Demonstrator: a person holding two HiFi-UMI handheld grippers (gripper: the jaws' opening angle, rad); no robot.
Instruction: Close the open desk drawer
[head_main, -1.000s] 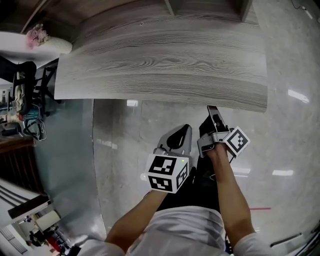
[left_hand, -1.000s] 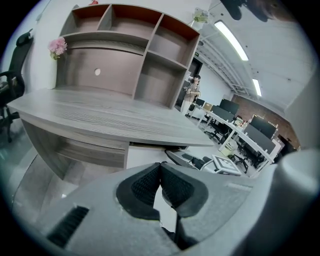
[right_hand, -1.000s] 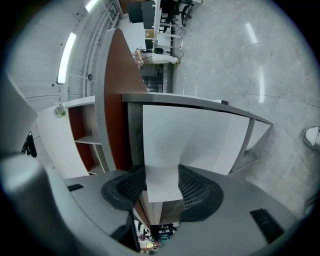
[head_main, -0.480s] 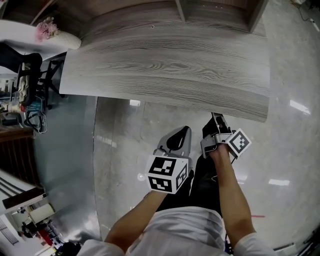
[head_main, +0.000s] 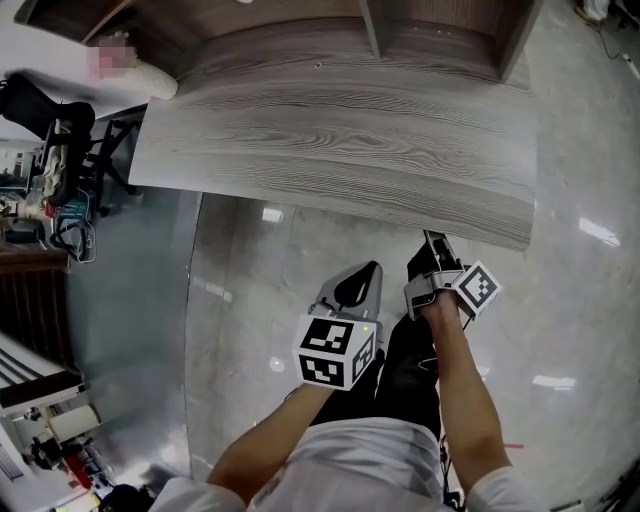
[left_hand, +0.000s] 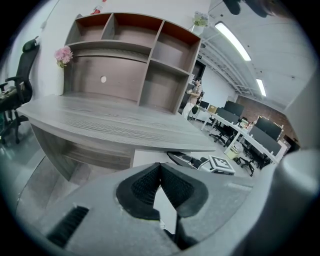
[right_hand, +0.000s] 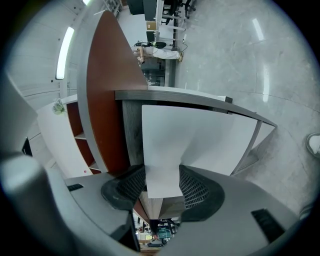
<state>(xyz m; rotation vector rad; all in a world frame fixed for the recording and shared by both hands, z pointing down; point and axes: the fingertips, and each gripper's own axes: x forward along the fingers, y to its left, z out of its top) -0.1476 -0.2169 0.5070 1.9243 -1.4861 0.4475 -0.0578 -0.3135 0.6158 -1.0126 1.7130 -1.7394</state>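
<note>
1. The drawer (right_hand: 200, 140), which I take to be the white panel under the desk (head_main: 340, 140) top near its right front corner, is the thing to be closed; how far out it stands cannot be told from these views.
2. To do this step well, in my judgement: set the right gripper (right_hand: 162, 170) square against the middle of the white front, not a corner, so the drawer does not skew on its runners; push level and steadily toward the desk's back edge; ease off before it meets its stop.
3. Right gripper: jaws wide apart, holding nothing; the white front shows through the gap, with no contact visible; in the head view its tip sits just short of the desk's front edge.
4. Left gripper (left_hand: 160, 165): jaws together, empty; held near the person's body, apart from the desk.
</note>
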